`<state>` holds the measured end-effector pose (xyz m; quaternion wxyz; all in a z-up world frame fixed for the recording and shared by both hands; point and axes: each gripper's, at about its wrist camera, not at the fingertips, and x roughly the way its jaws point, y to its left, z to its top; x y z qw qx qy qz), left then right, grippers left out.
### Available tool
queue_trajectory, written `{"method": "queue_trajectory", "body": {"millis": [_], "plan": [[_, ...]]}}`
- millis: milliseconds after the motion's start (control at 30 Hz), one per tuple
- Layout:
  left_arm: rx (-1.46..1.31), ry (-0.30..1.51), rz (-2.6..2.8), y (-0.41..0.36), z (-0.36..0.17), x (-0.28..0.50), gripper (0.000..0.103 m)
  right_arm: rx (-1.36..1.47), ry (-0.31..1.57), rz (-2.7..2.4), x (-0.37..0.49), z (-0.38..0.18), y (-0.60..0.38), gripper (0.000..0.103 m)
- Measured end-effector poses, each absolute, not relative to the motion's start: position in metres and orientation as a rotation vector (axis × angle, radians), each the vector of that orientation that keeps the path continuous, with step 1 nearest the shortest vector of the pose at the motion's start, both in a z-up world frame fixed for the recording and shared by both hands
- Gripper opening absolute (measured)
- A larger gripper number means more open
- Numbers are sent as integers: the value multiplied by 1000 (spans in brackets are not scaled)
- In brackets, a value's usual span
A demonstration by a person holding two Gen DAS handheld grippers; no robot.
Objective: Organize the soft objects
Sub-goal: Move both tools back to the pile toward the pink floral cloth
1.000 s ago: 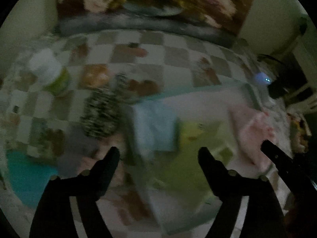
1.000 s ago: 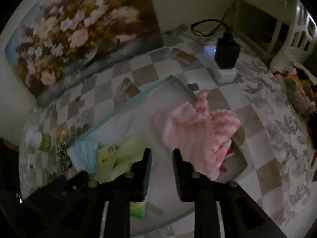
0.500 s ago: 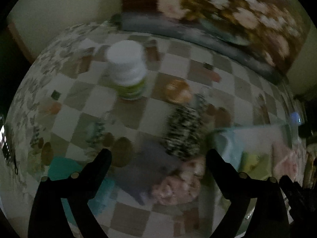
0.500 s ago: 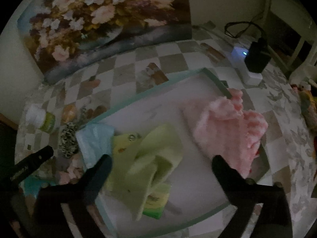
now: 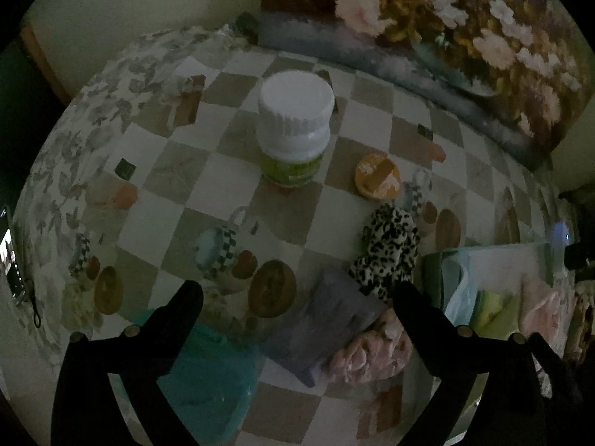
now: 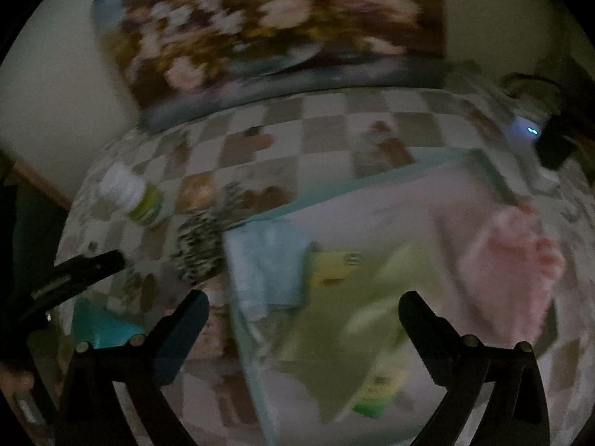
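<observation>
Right gripper [image 6: 303, 308] just let go, jaws wide over the tray [image 6: 494, 174]; left gripper [image 5: 297, 293], jaws opening & empty, now hovers over the grey pouch [image 5: 327, 330], prob next pick.

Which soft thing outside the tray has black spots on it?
The leopard-print one, lying just left of the tray. The grey cloth, pink bundle and teal cloth beside it have no spots.

cloths in tray [image 6: 498, 182]: 3 | cloths on table: 4 | bottle [image 5: 293, 130]: 1 | painting [image 5: 465, 18]: 1
</observation>
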<state>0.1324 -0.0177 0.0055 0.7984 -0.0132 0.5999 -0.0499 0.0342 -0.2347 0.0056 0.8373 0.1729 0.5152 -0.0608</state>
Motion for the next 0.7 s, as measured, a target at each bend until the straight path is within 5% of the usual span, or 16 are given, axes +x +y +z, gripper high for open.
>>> {"method": "queue_trajectory", "body": {"millis": [400, 700], "plan": [[49, 1358, -139, -28, -14, 137, 102, 273, 1133, 73, 51, -19, -174, 102], [21, 1373, -138, -24, -23, 142, 102, 191, 1103, 134, 54, -21, -150, 89]]}}
